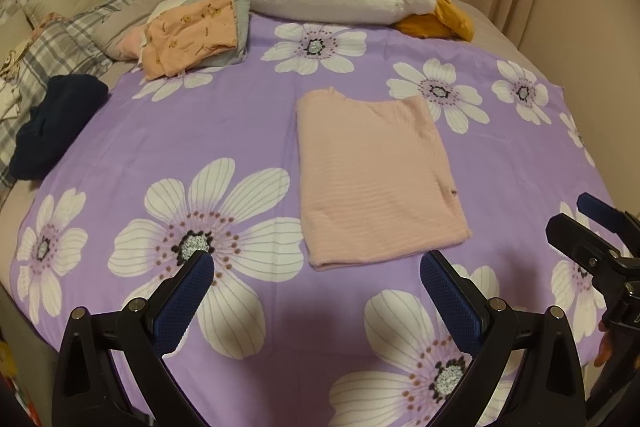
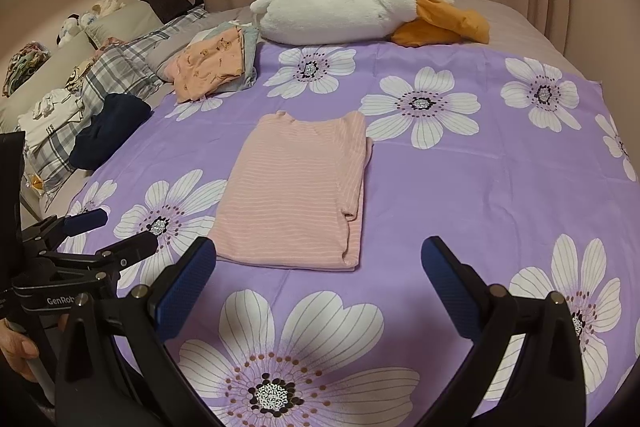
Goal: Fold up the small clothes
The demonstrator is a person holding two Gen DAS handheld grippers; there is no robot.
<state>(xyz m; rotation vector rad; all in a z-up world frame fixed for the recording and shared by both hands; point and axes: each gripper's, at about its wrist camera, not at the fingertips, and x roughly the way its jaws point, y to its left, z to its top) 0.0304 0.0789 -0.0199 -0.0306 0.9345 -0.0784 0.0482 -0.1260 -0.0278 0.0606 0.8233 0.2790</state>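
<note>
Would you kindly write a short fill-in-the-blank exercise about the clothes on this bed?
1. The folded pink shirt lies on a bedsheet printed with white ____.
2. The left gripper holds ____.
3. The right gripper has its jaws ____.
4. The plush duck has an ____ beak.

Missing words: flowers; nothing; open; orange
</note>
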